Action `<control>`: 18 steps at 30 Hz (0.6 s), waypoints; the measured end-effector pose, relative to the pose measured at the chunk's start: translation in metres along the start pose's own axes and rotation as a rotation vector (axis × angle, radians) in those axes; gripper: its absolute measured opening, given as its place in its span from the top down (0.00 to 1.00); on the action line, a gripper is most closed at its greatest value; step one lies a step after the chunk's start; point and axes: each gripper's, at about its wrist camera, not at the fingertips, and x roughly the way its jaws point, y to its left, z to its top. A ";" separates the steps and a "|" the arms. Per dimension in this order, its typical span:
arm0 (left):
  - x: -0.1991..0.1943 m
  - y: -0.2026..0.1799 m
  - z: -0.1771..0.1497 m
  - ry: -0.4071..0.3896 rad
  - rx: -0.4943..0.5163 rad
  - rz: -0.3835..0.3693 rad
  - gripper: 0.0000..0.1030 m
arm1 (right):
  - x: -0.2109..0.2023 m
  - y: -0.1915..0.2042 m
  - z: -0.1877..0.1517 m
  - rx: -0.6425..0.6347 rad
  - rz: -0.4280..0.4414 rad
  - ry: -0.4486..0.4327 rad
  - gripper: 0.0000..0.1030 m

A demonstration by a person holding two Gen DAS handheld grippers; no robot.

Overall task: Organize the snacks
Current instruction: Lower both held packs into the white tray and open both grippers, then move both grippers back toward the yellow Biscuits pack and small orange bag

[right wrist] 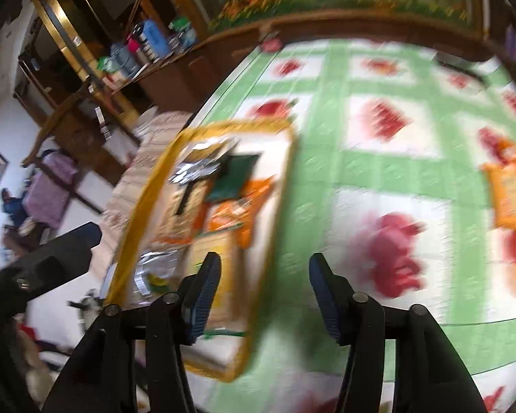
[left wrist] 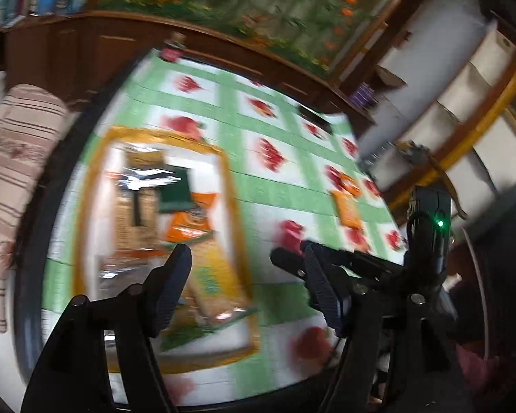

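Left gripper [left wrist: 247, 268]: fingers spread, nothing between the pads; it hangs over the near end of the tray
Right gripper [right wrist: 265, 275]: fingers spread, nothing pinched; it hangs over the tray's right rim and the cloth beside it
Tray [left wrist: 96, 186]: one, white floor with a yellow rim, on the table's left part, near its edge
Snacks in the tray: several packets lying flat and overlapping, blurred, so I cannot count them surely; an orange packet [left wrist: 189, 220], a dark green one [left wrist: 175, 189], a tan one with a clear shiny wrapper [left wrist: 137, 203] and a long yellow one [left wrist: 210, 282] can be told apart
Snacks outside the tray: two orange packets [right wrist: 507, 192] just beside each other on the cloth, well apart from the tray, toward the table's right side
Tablecloth [right wrist: 388, 175]: green checks with red fruit prints
Only the left view shows: the right gripper from the side, with a green light [left wrist: 440, 223] on its body
Only the right view shows: the side of the left gripper [right wrist: 51, 261] at the left edge, a shelf of bottles [right wrist: 144, 48], and the room's floor beyond the table
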 end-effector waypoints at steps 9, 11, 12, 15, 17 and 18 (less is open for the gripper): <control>0.042 -0.047 -0.007 0.156 0.067 -0.029 0.34 | -0.011 -0.116 -0.018 0.254 -0.075 0.045 0.23; 0.046 -0.052 -0.009 0.168 0.072 -0.019 0.34 | -0.014 -0.147 -0.018 0.293 -0.133 0.044 0.24; 0.047 -0.054 -0.011 0.173 0.069 -0.016 0.34 | -0.017 -0.165 -0.015 0.310 -0.171 0.037 0.24; 0.053 -0.057 -0.016 0.189 0.045 -0.003 0.34 | -0.021 -0.209 -0.003 0.371 -0.228 0.025 0.24; 0.054 -0.058 -0.018 0.192 0.032 0.006 0.34 | -0.020 -0.243 0.009 0.434 -0.237 0.024 0.24; 0.054 -0.059 -0.019 0.191 0.022 0.012 0.34 | -0.019 -0.256 0.015 0.456 -0.240 0.024 0.23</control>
